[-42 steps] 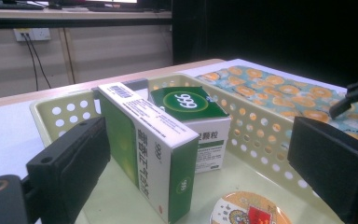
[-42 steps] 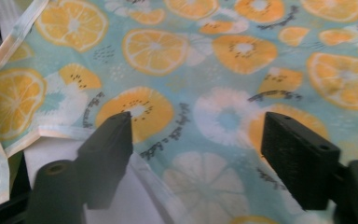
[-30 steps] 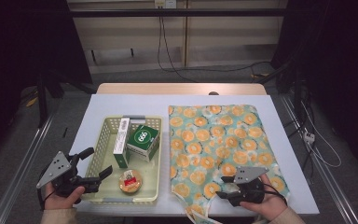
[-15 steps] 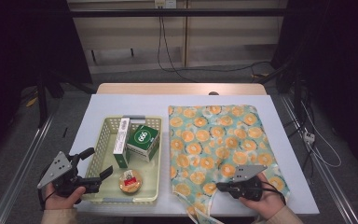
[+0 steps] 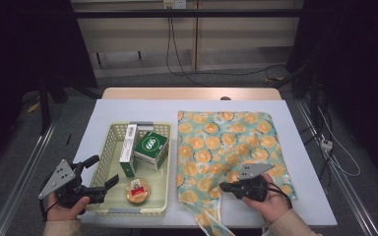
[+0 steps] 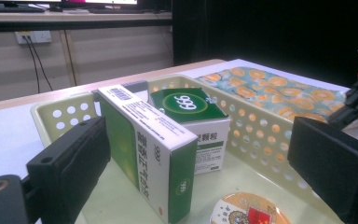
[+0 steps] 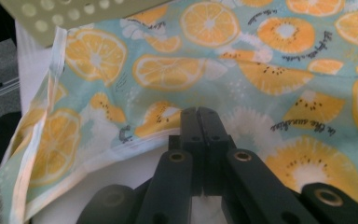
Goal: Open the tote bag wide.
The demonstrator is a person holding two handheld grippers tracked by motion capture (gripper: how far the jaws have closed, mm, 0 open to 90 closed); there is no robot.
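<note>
the cloth (image 5: 231, 147), printed with orange slices, lies spread flat over the right half of the surface (image 5: 128, 110), its near left corner spilling over the near edge. the right gripper (image 5: 225, 187) lies low and nearly level over that near part, aimed toward the basket (image 5: 109, 147), the hand wrapped around its body from the near side. its jaws have just been closing and now stand pressed together; in the right gripper view they meet at the hem (image 7: 135, 142), and whether any fabric is caught between them is hard to tell.

the likely trouble is a thin bite: if only the hem edge is pinched, a pull could let it slide out and drop the cloth back flat. a pull toward the basket could also drag the whole sheet rather than fold it, or bunch it against the basket wall. the hanging corner may draw more cloth off the near edge.

the left gripper (image 5: 98, 172) rests at the near left corner of the surface, level, its jaws spread wide astride the basket's near left corner, gripping nothing, facing the tall box (image 6: 144, 149) and green box (image 6: 191, 109).
</note>
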